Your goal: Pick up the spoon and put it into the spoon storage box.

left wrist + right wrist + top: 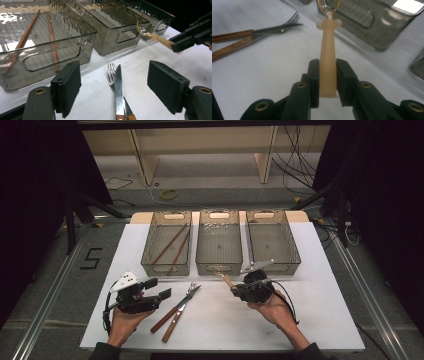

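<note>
The spoon (327,62) is held by its pale handle in the right tool (327,82), whose jaws are closed tight on it, and it hangs just above the counter (300,290) in front of the middle bin (219,242). It looks light and stiff, but the clear bowl seems fragile and smooth, so I think the handle is the better place to grip. The left tool (115,87) stands wide open and holds nothing, above the fork (111,75) and knife (119,87).

Dim, soft-focus views; bright white table, dark surroundings.
</note>
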Action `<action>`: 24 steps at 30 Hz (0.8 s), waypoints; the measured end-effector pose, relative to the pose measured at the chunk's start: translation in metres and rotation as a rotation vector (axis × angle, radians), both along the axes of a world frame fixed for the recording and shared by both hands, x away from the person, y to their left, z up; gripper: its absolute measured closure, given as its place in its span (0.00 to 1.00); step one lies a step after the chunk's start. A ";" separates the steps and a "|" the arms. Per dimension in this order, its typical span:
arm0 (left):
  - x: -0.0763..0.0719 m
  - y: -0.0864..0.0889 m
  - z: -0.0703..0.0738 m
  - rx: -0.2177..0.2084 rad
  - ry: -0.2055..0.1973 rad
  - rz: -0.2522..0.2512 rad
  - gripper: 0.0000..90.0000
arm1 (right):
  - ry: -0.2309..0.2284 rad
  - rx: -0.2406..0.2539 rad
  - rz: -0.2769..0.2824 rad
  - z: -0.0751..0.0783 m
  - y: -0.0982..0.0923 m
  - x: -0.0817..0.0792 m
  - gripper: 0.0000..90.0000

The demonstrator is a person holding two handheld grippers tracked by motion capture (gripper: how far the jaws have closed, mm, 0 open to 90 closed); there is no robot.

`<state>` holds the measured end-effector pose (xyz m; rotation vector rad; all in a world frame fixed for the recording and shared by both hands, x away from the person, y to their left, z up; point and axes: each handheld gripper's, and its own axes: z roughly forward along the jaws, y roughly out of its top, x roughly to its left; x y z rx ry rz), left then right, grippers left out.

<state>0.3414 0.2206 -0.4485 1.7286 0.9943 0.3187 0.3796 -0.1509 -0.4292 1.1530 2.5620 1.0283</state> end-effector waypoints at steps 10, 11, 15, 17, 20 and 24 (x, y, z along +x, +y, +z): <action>0.000 0.000 -0.001 0.004 -0.005 -0.003 0.28 | -0.044 -0.007 -0.008 0.020 0.000 0.016 0.83; 0.000 0.000 -0.001 0.003 -0.004 -0.004 0.28 | -0.049 -0.006 -0.011 0.022 0.001 0.017 0.83; 0.000 -0.001 -0.001 0.006 -0.005 -0.004 0.28 | -0.061 -0.001 -0.017 0.029 0.002 0.025 0.83; 0.000 -0.001 -0.001 0.007 -0.006 -0.002 0.28 | -0.063 0.002 -0.015 0.032 0.002 0.029 0.83; 0.000 -0.001 -0.001 0.012 -0.008 -0.006 0.28 | -0.067 -0.001 -0.022 0.036 0.004 0.035 0.83; 0.000 -0.001 -0.001 0.013 -0.008 -0.005 0.27 | -0.071 0.000 -0.029 0.040 0.006 0.043 0.83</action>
